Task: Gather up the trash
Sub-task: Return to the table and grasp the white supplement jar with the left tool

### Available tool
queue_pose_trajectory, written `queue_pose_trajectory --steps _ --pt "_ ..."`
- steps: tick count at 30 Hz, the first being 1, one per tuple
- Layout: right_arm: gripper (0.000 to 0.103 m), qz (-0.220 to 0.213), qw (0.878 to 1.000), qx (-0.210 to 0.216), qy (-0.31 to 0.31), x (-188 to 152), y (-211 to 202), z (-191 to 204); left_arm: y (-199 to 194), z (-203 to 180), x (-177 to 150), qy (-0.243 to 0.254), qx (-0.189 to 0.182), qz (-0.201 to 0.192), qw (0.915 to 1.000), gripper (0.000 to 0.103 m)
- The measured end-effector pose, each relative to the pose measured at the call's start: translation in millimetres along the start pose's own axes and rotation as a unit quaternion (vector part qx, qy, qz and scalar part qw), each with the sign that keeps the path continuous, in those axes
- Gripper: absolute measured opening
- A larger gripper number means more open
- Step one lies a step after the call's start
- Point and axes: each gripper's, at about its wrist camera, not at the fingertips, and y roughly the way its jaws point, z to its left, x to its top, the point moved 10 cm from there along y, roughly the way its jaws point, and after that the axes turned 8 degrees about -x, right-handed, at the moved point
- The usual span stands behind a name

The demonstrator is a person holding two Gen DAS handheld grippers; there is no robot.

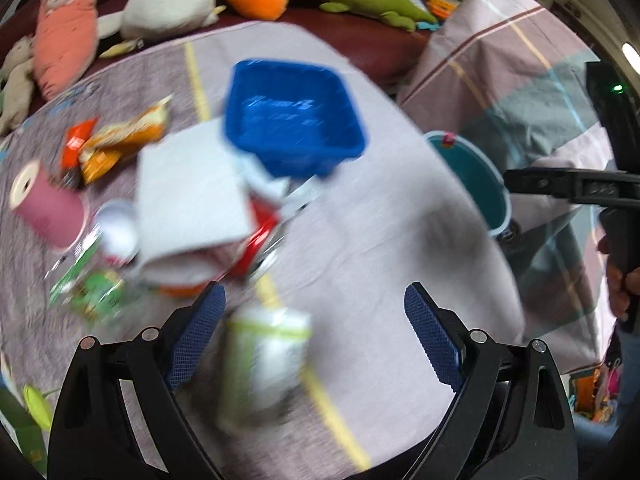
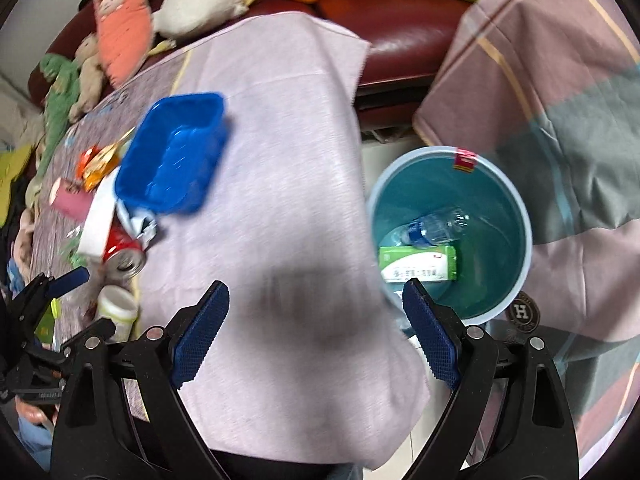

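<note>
Lilac cloth [image 2: 280, 160] spreads under both my claws. Right claw [image 2: 316, 332] gapes empty; ahead to its right the bin [image 2: 520, 216] holds a bottle [image 2: 436, 226] and box [image 2: 418, 264]. Left claw [image 1: 312, 334] gapes empty; wrappers [image 1: 120, 140], a can [image 1: 260, 236] and a cup [image 1: 264, 360] ahead remain uncollected.

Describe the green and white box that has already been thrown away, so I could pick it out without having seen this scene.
Start at the round teal bin on the floor, just off the right edge of the cloth-covered table. The green and white box lies flat at its bottom. Its only neighbour there is a clear plastic bottle with a blue label; the box is opaque, rectangular and printed.
</note>
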Motion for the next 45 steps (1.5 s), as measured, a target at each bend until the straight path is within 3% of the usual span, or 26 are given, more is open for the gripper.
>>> queue_pose_trajectory --steps 10,14,18,19,20,23,29,35,45 --pt "0.085 0.023 0.999 0.003 -0.031 -28.6 3.2 48.1 16.0 25.1 -44.4 0.014 0.008 0.045 0.9989 0.091" --pt "0.085 0.027 0.999 0.002 -0.037 -30.9 5.8 57.5 22.9 24.2 -48.3 0.029 0.008 0.053 0.9981 0.091" --pt "0.085 0.03 0.999 0.0 -0.04 -27.8 8.3 60.6 34.5 25.7 -53.0 0.029 0.0 0.071 0.997 0.075" --pt "0.085 0.03 0.999 0.0 -0.039 -27.4 8.8 60.6 38.1 25.9 -55.9 0.03 0.002 0.075 0.9967 0.058" --pt "0.085 0.031 0.999 0.0 -0.039 -26.7 9.7 60.7 40.4 27.7 -57.9 0.03 0.007 0.078 0.9965 0.051" --pt "0.085 0.034 0.999 -0.001 -0.038 -24.4 12.8 59.5 35.7 25.6 -57.1 0.023 -0.004 0.066 0.9976 0.051" --pt "0.085 0.034 0.999 -0.006 -0.034 -14.3 18.4 53.9 4.1 15.1 -35.4 0.017 -0.032 0.025 0.999 0.051" --pt "0.085 0.017 0.999 -0.007 -0.032 19.7 16.2 52.2 -23.9 12.7 12.4 0.008 -0.043 -0.033 0.9985 0.051" --pt "0.085 0.018 0.999 0.025 -0.038 84.3 43.0 82.8 -25.7 66.5 69.5 -0.054 -0.036 -0.066 0.9957 0.051"
